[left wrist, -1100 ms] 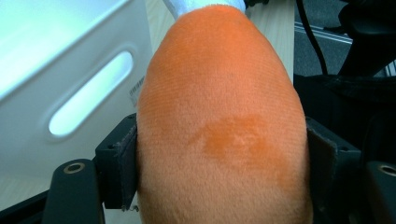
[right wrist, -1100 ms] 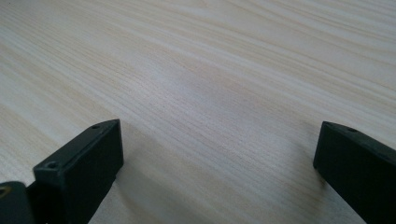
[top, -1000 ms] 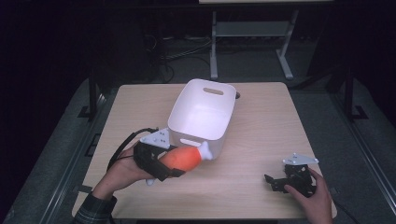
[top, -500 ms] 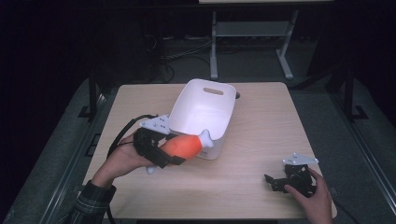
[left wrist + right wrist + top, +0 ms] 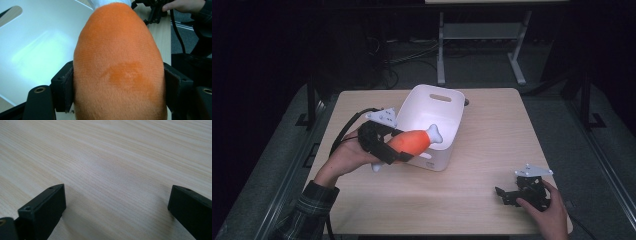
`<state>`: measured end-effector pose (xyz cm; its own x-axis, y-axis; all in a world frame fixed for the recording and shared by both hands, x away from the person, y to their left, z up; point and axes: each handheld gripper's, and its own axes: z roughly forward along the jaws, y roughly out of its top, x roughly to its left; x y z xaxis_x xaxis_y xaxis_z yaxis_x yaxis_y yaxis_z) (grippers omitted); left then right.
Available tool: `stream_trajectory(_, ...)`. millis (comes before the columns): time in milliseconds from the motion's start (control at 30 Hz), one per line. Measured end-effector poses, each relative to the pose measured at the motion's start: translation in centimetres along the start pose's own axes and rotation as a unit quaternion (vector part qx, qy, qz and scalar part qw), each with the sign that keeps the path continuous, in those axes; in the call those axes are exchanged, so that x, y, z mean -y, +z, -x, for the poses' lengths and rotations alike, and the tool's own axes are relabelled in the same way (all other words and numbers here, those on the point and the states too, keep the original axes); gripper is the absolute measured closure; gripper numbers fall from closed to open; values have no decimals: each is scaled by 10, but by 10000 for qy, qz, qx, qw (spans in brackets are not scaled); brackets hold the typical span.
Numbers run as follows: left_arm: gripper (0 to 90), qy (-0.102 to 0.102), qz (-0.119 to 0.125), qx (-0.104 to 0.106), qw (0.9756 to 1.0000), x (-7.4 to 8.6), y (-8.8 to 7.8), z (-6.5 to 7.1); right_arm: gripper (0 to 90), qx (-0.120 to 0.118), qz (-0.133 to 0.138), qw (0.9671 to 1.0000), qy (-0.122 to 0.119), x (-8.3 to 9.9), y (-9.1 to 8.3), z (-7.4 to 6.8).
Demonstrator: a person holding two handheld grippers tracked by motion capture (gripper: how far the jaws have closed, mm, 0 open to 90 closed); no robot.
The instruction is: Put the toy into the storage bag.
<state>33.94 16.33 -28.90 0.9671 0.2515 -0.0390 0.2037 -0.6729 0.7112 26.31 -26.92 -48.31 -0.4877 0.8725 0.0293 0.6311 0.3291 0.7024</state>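
The left claw (image 5: 404,147) clamps the plush drumstick (image 5: 414,140) over the white bin (image 5: 447,107).

Plaid sleeve (image 5: 309,212) on left arm; black tools w/ grey plates, black cable (image 5: 343,134).

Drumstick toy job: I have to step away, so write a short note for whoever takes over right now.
Left claw: shut on the plush drumstick, its jaws on both sides of the orange body, held above the near rim of the white bin, white bone end pointing over the bin.
Right claw: open, holding nothing, low over the table at its near right corner.
Done: drumstick picked up and brought to the bin.
Left: probably carry it further over the bin and let go; the toy is not yet inside.
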Motion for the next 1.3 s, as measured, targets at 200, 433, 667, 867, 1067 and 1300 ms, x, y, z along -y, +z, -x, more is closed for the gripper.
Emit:
stream_trajectory(200, 249, -90, 84, -55, 9999, -7, -2, -10, 9, 0, -1, 10000, 2, 0, 0, 0)
stream_trajectory(433, 249, -201, 103, -192, 9996, -15, -3, -23, 9, 0, -2, 10000, 5, 0, 0, 0)
stream_trajectory(667, 249, -420, 84, -393, 9983, -21, 1, -37, 9, -5, -3, 10000, 2, 0, 0, 0)
stream_trajectory(867, 249, -623, 79, -584, 9963, -25, 7, -49, 9, -5, -4, 10000, 1, 0, 0, 0)
stream_trajectory(1067, 249, -863, 136, -834, 9927, -28, 13, -61, 9, -8, -6, 10000, 11, 0, 0, 0)
stream_trajectory(1300, 248, -1114, 89, -1043, 9883, -30, 22, -73, 9, 1, -6, 10000, 0, 0, 0, 0)
